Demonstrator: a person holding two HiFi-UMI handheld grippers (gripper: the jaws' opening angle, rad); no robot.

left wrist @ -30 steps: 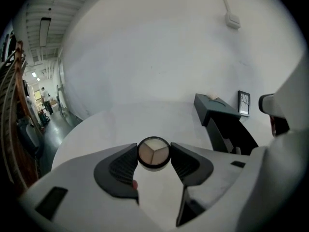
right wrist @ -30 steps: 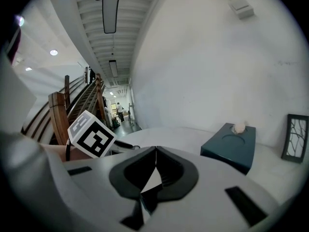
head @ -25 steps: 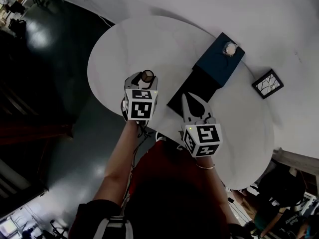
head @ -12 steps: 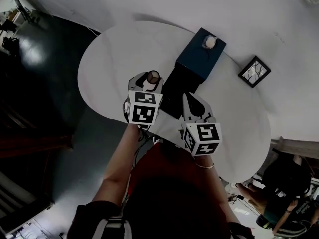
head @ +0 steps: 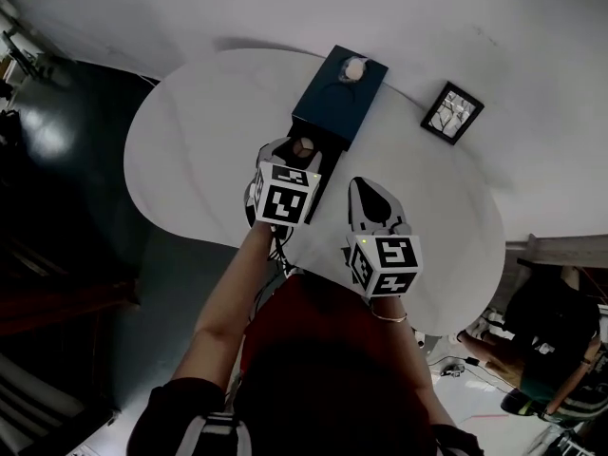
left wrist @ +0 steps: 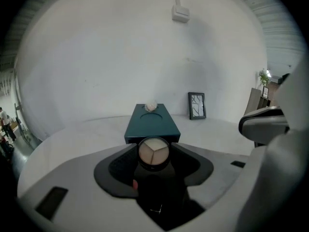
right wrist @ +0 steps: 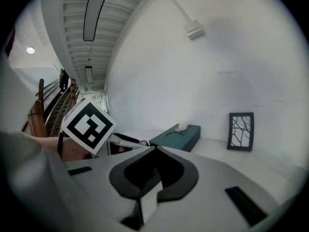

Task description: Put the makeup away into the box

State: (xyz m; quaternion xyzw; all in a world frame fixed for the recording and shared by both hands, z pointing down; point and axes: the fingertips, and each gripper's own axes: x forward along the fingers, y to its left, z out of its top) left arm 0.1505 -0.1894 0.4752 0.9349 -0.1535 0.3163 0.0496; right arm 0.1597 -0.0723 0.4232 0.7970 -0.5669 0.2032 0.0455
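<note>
A round compact (head: 306, 145) with three pale shades sits between the jaws of my left gripper (head: 293, 154), which is shut on it. In the left gripper view the compact (left wrist: 153, 152) faces the camera, right in front of the teal box (left wrist: 152, 123). The teal box (head: 340, 103) lies on the white round table (head: 190, 131), and its black open part (head: 321, 160) reaches toward me, under the compact. A small pale object (head: 354, 67) rests on the box's top. My right gripper (head: 361, 190) hovers to the right of the black part, shut and empty (right wrist: 154, 151).
A small black picture frame (head: 452, 112) stands at the table's far right, seen also as the frame (right wrist: 240, 131) in the right gripper view. The dark floor (head: 66, 207) drops away to the left of the table edge. The wall (head: 285, 8) is just behind the table.
My left gripper has carried the compact to the right, from over bare tabletop to above the box's black open part. The right gripper has stayed nearly still.
</note>
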